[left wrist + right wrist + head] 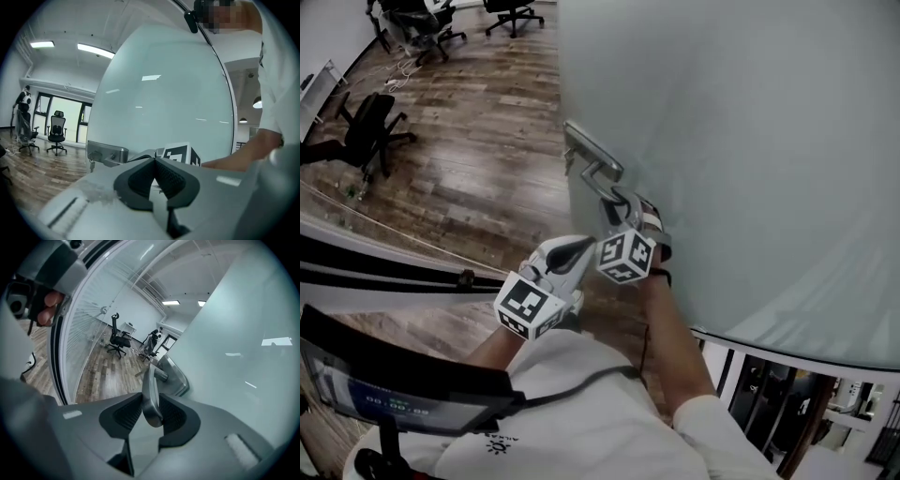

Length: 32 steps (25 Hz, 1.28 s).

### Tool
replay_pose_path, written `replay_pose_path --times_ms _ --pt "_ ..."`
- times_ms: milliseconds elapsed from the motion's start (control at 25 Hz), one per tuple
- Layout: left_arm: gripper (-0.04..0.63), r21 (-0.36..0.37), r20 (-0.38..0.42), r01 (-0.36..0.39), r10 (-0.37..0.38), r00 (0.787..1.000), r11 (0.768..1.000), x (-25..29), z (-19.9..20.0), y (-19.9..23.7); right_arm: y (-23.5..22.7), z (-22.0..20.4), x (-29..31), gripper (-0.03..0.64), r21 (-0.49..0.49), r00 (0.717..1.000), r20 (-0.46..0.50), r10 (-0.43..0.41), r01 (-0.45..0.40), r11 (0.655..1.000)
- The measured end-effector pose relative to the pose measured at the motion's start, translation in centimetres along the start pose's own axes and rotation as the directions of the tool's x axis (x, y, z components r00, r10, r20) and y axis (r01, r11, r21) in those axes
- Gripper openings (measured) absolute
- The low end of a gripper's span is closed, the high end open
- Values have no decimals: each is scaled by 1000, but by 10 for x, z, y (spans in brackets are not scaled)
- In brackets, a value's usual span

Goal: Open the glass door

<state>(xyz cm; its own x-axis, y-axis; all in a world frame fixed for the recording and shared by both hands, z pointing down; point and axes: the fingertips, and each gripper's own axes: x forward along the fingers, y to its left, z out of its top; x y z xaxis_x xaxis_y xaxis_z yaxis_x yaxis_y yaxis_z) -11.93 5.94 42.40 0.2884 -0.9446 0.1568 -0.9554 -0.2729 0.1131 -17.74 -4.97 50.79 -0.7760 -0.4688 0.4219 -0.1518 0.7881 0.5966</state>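
Around the door handle [592,159], our right tongs [617,199] clamp.
From the head view we see the glass door [750,141] just beyond both tongs, our left tongs [579,248] beside the right pair and nearer us. Our left gripper view shows its pads [138,180] pressed together on nothing, the door ahead. Our right gripper view shows the metal handle pinched between the pads.

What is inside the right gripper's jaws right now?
The metal door handle, clamped by the right gripper. Its end shows; its gripped sides are covered by the pads.
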Motion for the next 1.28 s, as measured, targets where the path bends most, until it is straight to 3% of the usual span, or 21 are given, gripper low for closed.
replay_pose_path --times_ms 360,760,960,1280 --pt "3 -4 -21 74 -74 997 997 82 97 -5 -134 -10 -10 120 56 998 -60 -23 27 998" --pt "3 -11 -58 96 -97 994 995 98 14 27 -128 -66 46 117 105 990 -103 -96 107 989" --pt "3 -3 -62 64 -64 996 998 109 8 41 -141 -71 56 117 115 981 -125 -146 161 980" --pt "3 -21 -23 10 -10 1000 1000 144 33 49 -167 -75 57 118 151 967 -159 -200 224 963"
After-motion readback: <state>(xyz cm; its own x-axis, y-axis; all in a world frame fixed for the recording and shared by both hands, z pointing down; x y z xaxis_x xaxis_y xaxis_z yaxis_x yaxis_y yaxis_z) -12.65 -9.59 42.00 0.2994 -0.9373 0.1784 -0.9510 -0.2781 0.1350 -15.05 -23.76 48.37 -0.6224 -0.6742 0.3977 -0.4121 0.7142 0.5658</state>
